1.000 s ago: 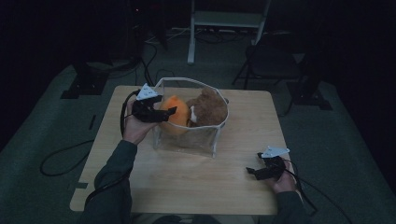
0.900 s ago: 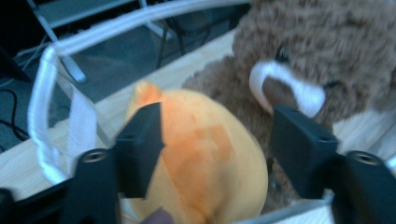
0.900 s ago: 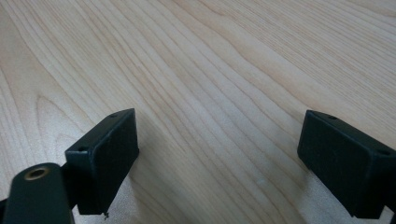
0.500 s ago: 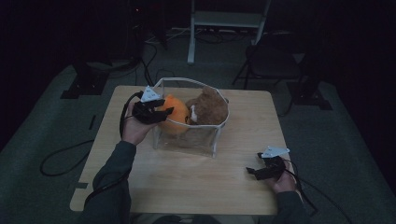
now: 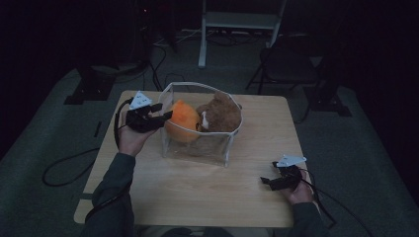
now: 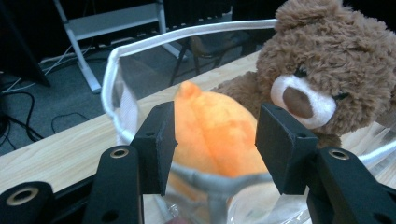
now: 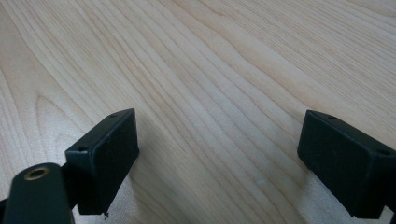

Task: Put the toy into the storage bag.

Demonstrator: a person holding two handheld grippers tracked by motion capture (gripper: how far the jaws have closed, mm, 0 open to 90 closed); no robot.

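- One worktop (image 5: 197, 187), of pale wood.
- One basket (image 5: 197, 148), clear-walled with a white rim, standing on the worktop.
- Two soft toys in the basket: one orange toy (image 5: 182, 121) and one brown bear (image 5: 221, 114).
- Two tongs: one left tongs (image 5: 157, 117) and one right tongs (image 5: 267, 181), each with two black jaws.
- Two grey three-cornered plates, one on each tongs.
- Two hands, one holding each tongs.
- One dark chair (image 5: 286, 64) behind the worktop.
- One pale metal stand (image 5: 237, 22) on the floor beyond the worktop.
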